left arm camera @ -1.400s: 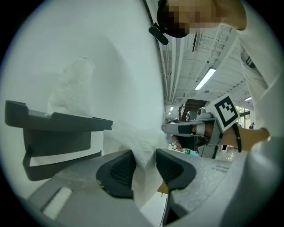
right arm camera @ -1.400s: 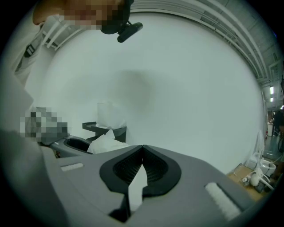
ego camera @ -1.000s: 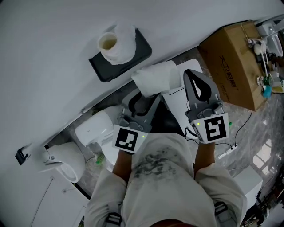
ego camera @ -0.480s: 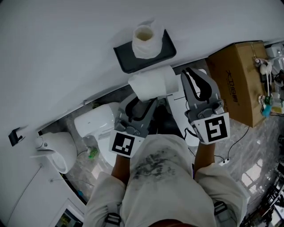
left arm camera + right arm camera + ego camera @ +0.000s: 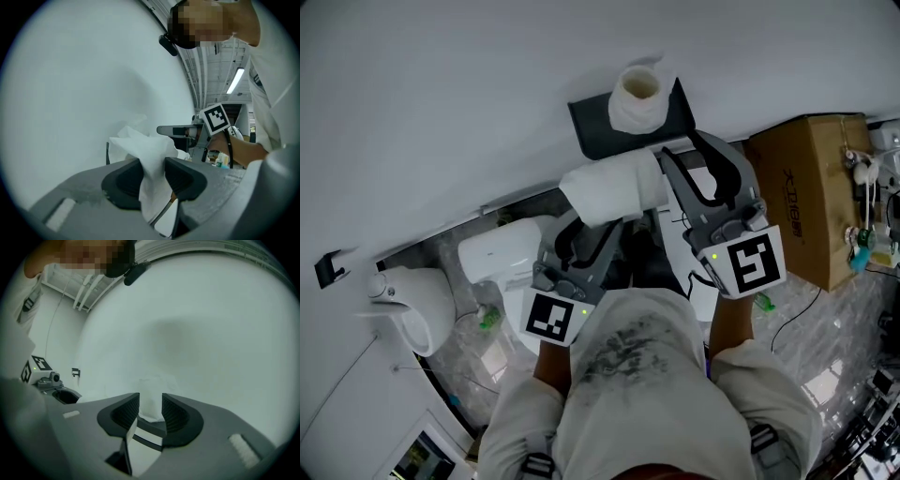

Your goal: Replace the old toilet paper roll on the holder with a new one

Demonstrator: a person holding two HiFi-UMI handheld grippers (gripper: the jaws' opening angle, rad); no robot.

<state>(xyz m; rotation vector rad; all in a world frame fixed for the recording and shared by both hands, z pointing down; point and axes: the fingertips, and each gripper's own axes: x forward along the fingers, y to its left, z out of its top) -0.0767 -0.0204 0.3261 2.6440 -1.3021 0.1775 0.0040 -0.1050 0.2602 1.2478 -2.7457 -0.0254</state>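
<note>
The old roll (image 5: 638, 96), white with a ragged loose end, stands on the black wall holder (image 5: 596, 134). My left gripper (image 5: 598, 217) is shut on the new white roll (image 5: 612, 192), just below the holder; crumpled paper (image 5: 149, 164) fills the space between its pads. My right gripper (image 5: 701, 171) is to the right of the new roll, and its jaws have just been opening, with nothing between them. Past its jaws (image 5: 150, 411) the old roll (image 5: 152, 397) shows against the wall. The right gripper (image 5: 186, 131) also appears in the left gripper view.
A white toilet (image 5: 500, 262) is below left and a second white fixture (image 5: 405, 305) further left. A cardboard box (image 5: 811, 183) stands at the right, with cables on the marble floor (image 5: 825, 309). A small black hook (image 5: 328, 270) is on the wall.
Both grippers have moved up toward the holder, the left one carrying the new roll. The right gripper's jaws have spread apart from shut.
</note>
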